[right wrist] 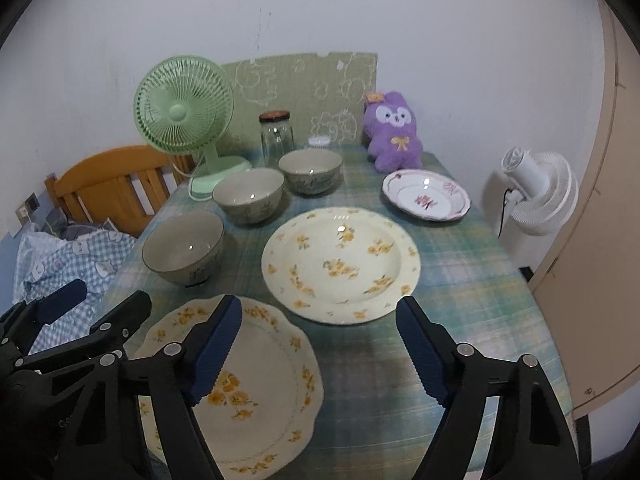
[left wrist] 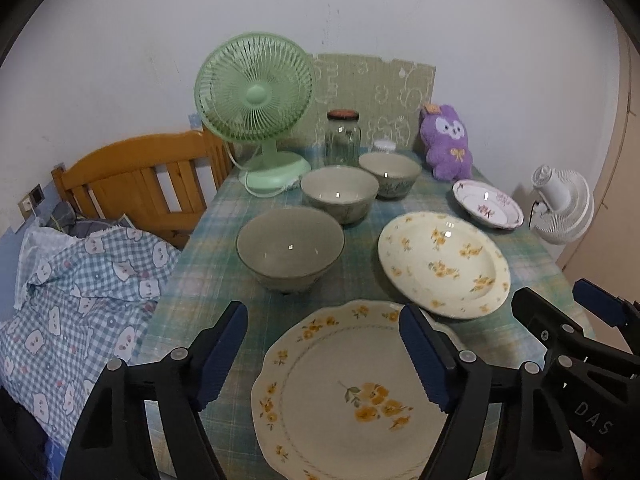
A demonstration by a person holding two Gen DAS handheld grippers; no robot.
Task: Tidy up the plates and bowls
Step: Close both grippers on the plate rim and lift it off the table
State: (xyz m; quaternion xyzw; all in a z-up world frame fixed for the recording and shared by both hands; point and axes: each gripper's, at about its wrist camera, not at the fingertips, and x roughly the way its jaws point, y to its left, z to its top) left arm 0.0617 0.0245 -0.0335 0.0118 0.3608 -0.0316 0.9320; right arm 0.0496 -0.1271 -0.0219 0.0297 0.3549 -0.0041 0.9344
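Grippers are hovering with jaws apart, gripping nothing: the left gripper (left wrist: 322, 354) over the scalloped yellow-flower plate (left wrist: 352, 396), the right gripper (right wrist: 320, 350) just right of it. Beyond that plate, the round yellow-flower plate (right wrist: 340, 264) and three grey-green bowls (left wrist: 290, 248) are waiting; judging from this, pinching the scalloped rim squarely is mattering most.

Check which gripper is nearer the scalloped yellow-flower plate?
Left. The left gripper hangs open right over the scalloped plate; the right gripper is open too, over bare cloth beside it.

Glossy glazed bowls (left wrist: 290, 248) and plates (left wrist: 442, 264), woven plaid tablecloth (left wrist: 208, 280)
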